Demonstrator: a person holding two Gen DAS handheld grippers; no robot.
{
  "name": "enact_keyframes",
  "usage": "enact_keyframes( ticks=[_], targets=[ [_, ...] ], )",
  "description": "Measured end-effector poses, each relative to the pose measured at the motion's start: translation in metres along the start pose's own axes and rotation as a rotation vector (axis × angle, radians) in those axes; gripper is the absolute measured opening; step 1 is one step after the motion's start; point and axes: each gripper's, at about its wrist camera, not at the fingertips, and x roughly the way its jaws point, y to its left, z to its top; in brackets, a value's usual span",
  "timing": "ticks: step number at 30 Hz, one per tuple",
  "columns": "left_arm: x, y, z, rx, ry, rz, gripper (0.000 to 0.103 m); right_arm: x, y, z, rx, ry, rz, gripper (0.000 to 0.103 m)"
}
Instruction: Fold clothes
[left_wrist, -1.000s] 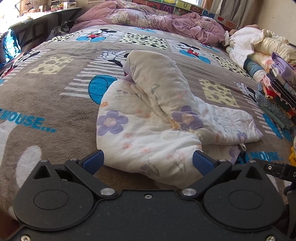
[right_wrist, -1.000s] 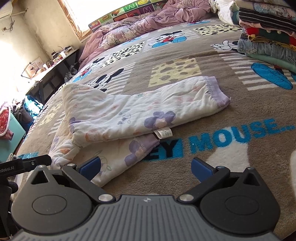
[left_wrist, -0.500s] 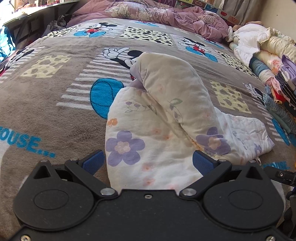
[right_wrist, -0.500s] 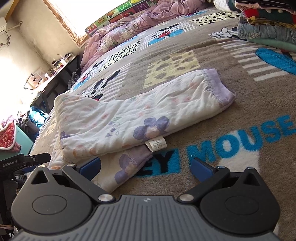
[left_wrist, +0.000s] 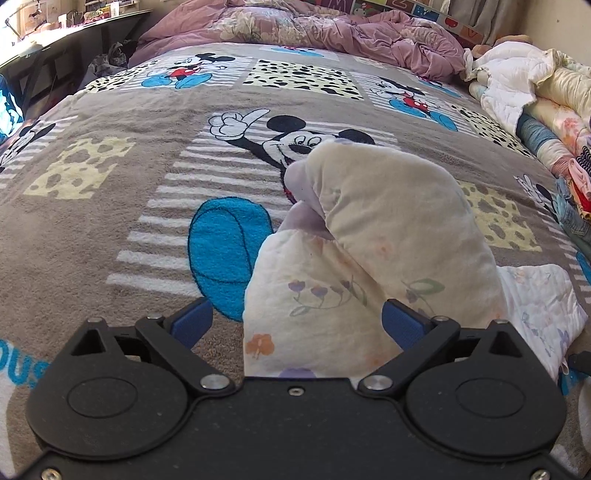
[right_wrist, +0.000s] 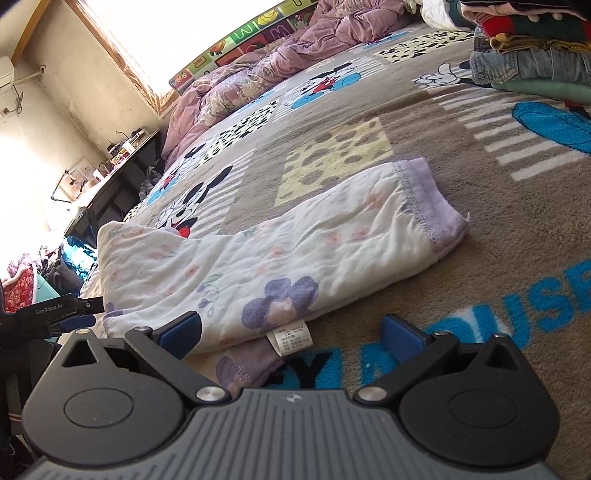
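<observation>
A white floral garment with purple cuffs (left_wrist: 369, 258) lies partly folded on the brown Mickey Mouse blanket (left_wrist: 129, 206). My left gripper (left_wrist: 297, 325) is open, its blue pads on either side of the garment's near edge. In the right wrist view the garment (right_wrist: 277, 251) lies flat with one leg stretched to the right, its purple cuff (right_wrist: 439, 214) at the end, and a white label (right_wrist: 290, 338) at the near edge. My right gripper (right_wrist: 291, 334) is open, low over the label and the near edge. The left gripper also shows at the far left (right_wrist: 62, 321).
A stack of folded clothes (right_wrist: 532, 55) sits at the right of the bed, also seen in the left wrist view (left_wrist: 554, 122). A crumpled purple duvet (left_wrist: 332, 33) lies at the head. A dark desk (right_wrist: 110, 184) stands beside the bed on the left.
Both grippers have moved forward and lower onto the garment's near edge. The garment now fills the space between the left gripper's pads. Both stay open.
</observation>
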Motion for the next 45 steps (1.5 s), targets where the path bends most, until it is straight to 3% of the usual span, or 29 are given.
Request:
enact_keyframes(
  ticks=[13,18,21,25,35,45],
  targets=[
    [0.048,0.017,0.029,-0.044,0.084,-0.147,0.066,0.001,-0.004,-0.007,-0.023,-0.043,0.027,0.103],
    [0.047,0.022,0.034,-0.047,0.071,-0.180,0.032,0.001,-0.004,-0.009,-0.024,-0.050,0.025,0.103],
    [0.037,0.022,0.031,-0.044,0.031,-0.194,0.024,0.000,-0.004,-0.009,-0.017,-0.051,0.023,0.103],
    [0.026,0.028,0.029,-0.087,-0.029,-0.172,0.021,-0.002,-0.002,-0.010,-0.014,-0.048,0.019,0.103],
    [0.000,0.078,0.027,-0.353,-0.200,-0.057,0.020,-0.013,0.012,-0.020,-0.056,-0.027,0.023,0.103],
    [-0.002,0.115,0.009,-0.508,-0.246,0.086,0.020,-0.014,0.022,-0.027,-0.065,0.010,0.038,0.103]
  ],
)
